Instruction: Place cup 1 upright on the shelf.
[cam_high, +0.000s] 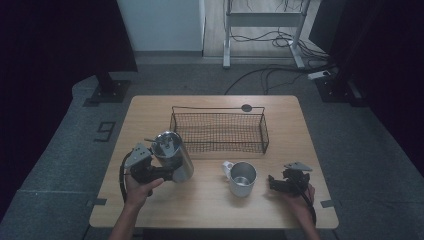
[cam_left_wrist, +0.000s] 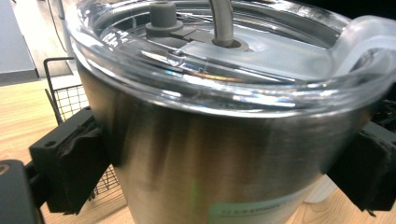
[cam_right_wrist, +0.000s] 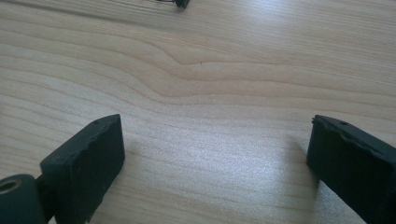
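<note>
Your left tool (cam_high: 165, 172) is clamped across the steel tumbler (cam_high: 172, 156), its pads (cam_left_wrist: 77, 163) pressing on the wall just under the clear lid (cam_left_wrist: 224, 56), and the tumbler leans in that grip at the near-left of the worktop (cam_high: 210, 207), just in front of the wire basket (cam_high: 218, 131). Your right tool (cam_high: 275, 184) sits low over bare wood at the near-right with its jaws spread wide and nothing between them. The metal mug (cam_high: 242, 178) stands upright between your two hands, apart from both. You look to be in the carrying step with the tumbler. The next move likely calls for lifting it over the basket's front rim and setting it down inside before you let go; keep the grip firm, since the smooth wall could slip.
</note>
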